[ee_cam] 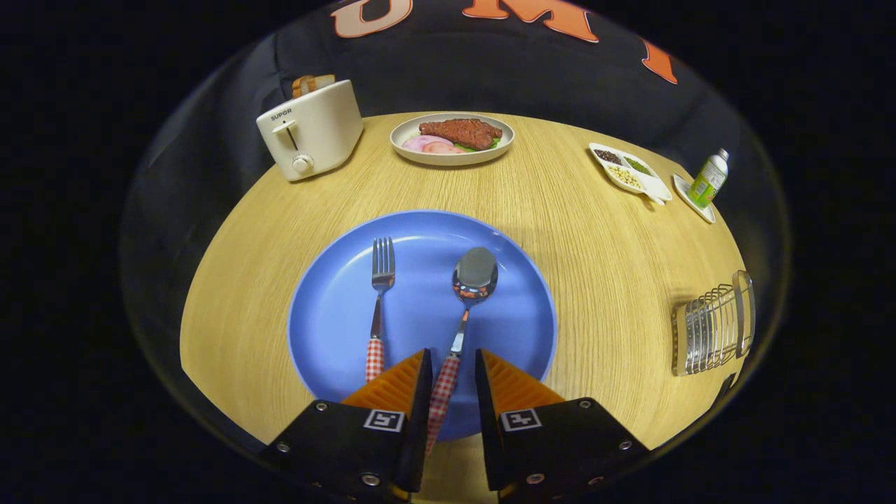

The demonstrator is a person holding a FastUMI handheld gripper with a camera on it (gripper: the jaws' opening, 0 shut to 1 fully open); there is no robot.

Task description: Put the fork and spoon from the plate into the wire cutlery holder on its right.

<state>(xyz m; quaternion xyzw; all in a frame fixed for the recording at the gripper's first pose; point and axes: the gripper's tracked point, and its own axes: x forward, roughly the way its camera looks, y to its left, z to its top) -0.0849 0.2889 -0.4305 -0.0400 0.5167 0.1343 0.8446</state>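
A blue plate (329, 315) lies on the round wooden table (602, 266) right in front of me. On it the fork (381, 276) and the spoon (474, 276) lie side by side, both with red-checked handles pointing toward me. My gripper (453, 358) is low over the plate's near edge, open, with the spoon's handle between its fingers. The handle lies close to the left finger, and a gap shows on its right side. The fork's handle ends just outside the left finger. The wire cutlery holder (710, 329) stands to the right of the plate, near the table's edge.
A cream toaster (308, 133) with bread in it stands at the back left. A plate of steak (451, 136) sits at the back middle. At the back right are a divided dish of seeds (628, 170) and a green bottle (708, 180) on a small dish.
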